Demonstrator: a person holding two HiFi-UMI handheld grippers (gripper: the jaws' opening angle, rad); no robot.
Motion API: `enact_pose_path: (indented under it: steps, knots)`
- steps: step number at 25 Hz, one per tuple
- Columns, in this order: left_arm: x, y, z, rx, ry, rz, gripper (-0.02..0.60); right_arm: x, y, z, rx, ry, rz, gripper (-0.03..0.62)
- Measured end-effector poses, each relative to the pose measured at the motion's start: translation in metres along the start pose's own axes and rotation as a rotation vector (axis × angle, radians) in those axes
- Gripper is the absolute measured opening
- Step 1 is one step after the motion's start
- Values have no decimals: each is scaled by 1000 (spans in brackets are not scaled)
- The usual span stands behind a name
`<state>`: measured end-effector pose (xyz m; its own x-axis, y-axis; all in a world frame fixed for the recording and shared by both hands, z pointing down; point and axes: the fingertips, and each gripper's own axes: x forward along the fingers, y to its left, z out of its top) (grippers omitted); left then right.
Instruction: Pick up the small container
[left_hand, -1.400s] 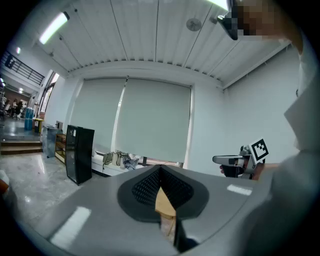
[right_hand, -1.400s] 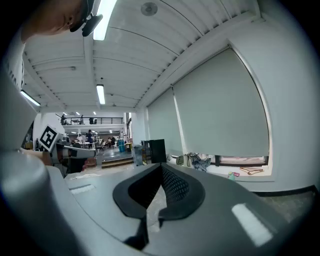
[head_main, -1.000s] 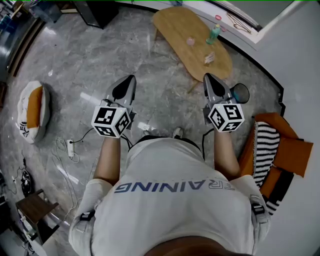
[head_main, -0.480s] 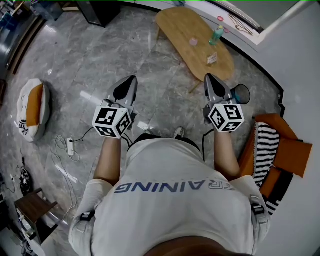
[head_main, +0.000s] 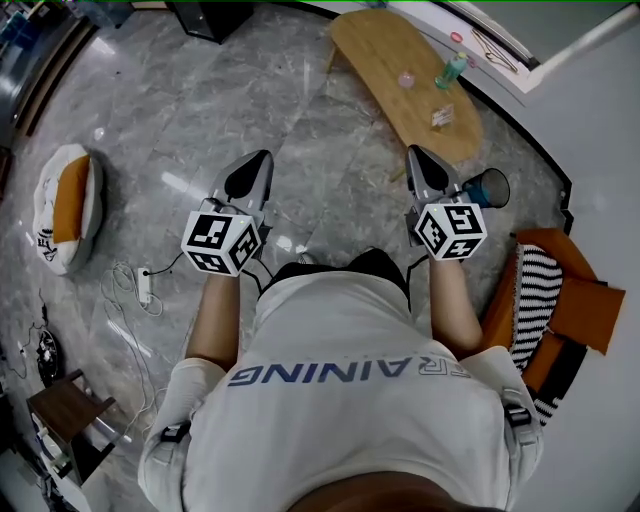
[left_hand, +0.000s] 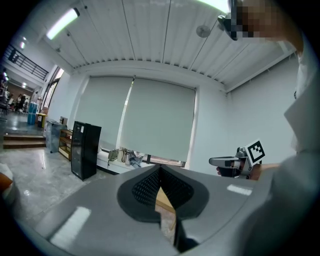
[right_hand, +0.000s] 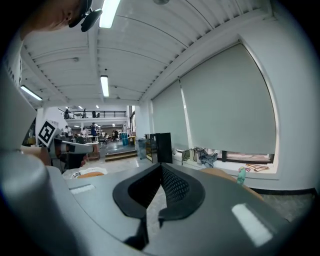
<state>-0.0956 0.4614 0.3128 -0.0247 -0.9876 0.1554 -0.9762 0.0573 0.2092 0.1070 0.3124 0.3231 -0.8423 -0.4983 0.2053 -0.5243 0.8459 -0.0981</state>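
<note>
The small clear pinkish container (head_main: 406, 79) stands on the oval wooden table (head_main: 385, 50) at the top right of the head view, beside a green bottle (head_main: 452, 68) and a small packet (head_main: 441, 117). Both grippers are held out level over the floor, well short of the table. My left gripper (head_main: 263, 158) (left_hand: 160, 169) is shut with nothing in it. My right gripper (head_main: 413, 153) (right_hand: 161, 166) is shut and empty too, and it is the one nearer the table's near end. The right gripper view shows the green bottle (right_hand: 241, 175) on the table ahead.
A dark blue bin (head_main: 487, 187) stands on the floor just right of my right gripper. An orange seat with striped cloth (head_main: 545, 300) is at the right. A white and orange cushion (head_main: 62, 215), a power strip with cables (head_main: 145, 290) and a dark stool (head_main: 65, 425) lie left.
The table, bin and floor have slid to the right in the head view as the person moved. A shoe below the grippers is now hidden. Both grippers keep their pose, shut.
</note>
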Motion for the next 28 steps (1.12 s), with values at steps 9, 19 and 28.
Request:
enact_pose_path:
  steps: [9, 19, 28]
  knots:
    - [18, 22, -4, -34, 10, 2, 0, 34, -1, 3, -1, 28, 18, 14]
    - [93, 49, 18, -6, 33, 40, 0, 108, -54, 14, 43, 17, 44, 14]
    - [208, 26, 33, 18, 69, 2, 0, 147, -159, 26, 90, 9, 5, 14]
